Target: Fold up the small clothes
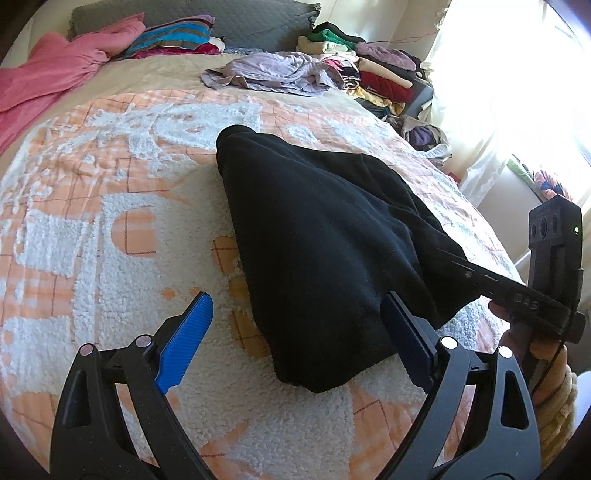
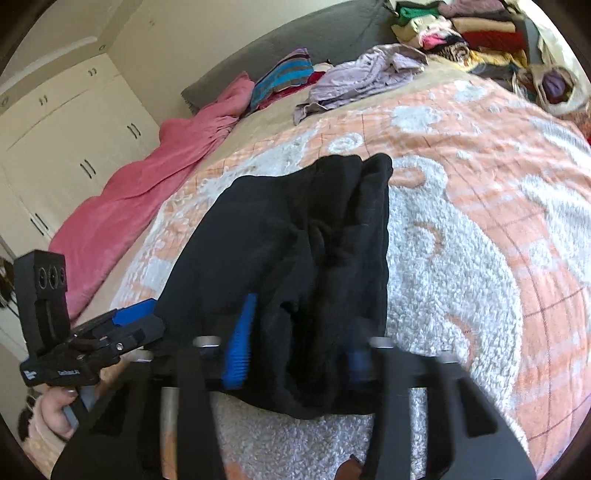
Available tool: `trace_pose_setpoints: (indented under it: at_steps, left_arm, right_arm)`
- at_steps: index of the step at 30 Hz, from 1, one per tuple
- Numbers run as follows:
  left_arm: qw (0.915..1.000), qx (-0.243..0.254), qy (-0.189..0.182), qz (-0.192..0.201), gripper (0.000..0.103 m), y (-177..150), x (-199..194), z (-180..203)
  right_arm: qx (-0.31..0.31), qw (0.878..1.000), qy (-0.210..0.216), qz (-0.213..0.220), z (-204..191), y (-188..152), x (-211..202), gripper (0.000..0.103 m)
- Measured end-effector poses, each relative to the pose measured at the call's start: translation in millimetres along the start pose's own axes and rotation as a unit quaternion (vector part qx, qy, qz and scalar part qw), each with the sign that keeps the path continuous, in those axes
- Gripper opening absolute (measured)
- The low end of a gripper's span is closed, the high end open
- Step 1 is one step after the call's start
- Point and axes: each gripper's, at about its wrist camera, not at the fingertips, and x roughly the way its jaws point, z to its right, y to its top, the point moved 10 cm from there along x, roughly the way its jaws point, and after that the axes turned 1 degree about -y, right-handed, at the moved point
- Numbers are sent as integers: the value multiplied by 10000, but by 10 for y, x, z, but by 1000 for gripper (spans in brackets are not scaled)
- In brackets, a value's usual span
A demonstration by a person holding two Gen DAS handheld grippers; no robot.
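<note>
A black garment (image 1: pixel 317 229) lies folded lengthwise on the orange-and-white bedspread (image 1: pixel 110 221). My left gripper (image 1: pixel 295 295) is open wide above its near end. One blue pad (image 1: pixel 184 332) is over bare bedspread, and the other pad (image 1: pixel 406 339) sits at the cloth's right edge. Neither presses on the cloth. My right gripper (image 2: pixel 303 317) comes in from the right side. It is shut on a bunched fold of the black garment (image 2: pixel 303 229), which fills the gap between its blue pads (image 2: pixel 240 343). In the left wrist view its fingertips are buried in the cloth.
A crumpled lilac garment (image 1: pixel 273 72) lies further up the bed. A pink blanket (image 1: pixel 48 81) and a striped pillow (image 1: pixel 173 35) lie at the far left. Stacked clothes (image 1: pixel 373 70) fill the far right corner beside a bright curtain (image 1: pixel 480 110). White wardrobes (image 2: pixel 74 140) stand behind the bed.
</note>
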Motion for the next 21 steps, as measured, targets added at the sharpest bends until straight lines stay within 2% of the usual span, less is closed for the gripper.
trace_pose_setpoints:
  at_steps: [2, 4, 6, 13, 16, 17, 19, 21]
  left_arm:
    - [10000, -22, -10, 35, 80, 9, -14, -2]
    - [9999, -68, -82, 71, 57, 17, -37, 5]
    - [9997, -102, -211, 28, 52, 9, -24, 34]
    - [9998, 13, -160, -134, 52, -70, 60, 78]
    - [9998, 29, -159, -147, 52, -80, 66, 70]
    - [9998, 27, -160, -148, 53, -75, 68, 63]
    - [9997, 23, -166, -168, 54, -77, 71, 60]
    - [9997, 24, -168, -176, 55, -84, 72, 61]
  right_arm:
    - [-172, 9998, -78, 59, -45, 33, -38, 22]
    - [-276, 9995, -87, 139, -92, 73, -94, 22]
    - [-299, 9993, -54, 204, -106, 112, -148, 21]
    - [-175, 9993, -332, 7, 82, -51, 9, 22]
    - [-122, 9990, -436, 67, 117, -84, 7, 31]
    - [-111, 9985, -532, 88, 133, -82, 0, 39]
    - [-97, 9983, -570, 118, 130, -79, -11, 40]
    - [-89, 9980, -614, 126, 125, -81, -17, 46]
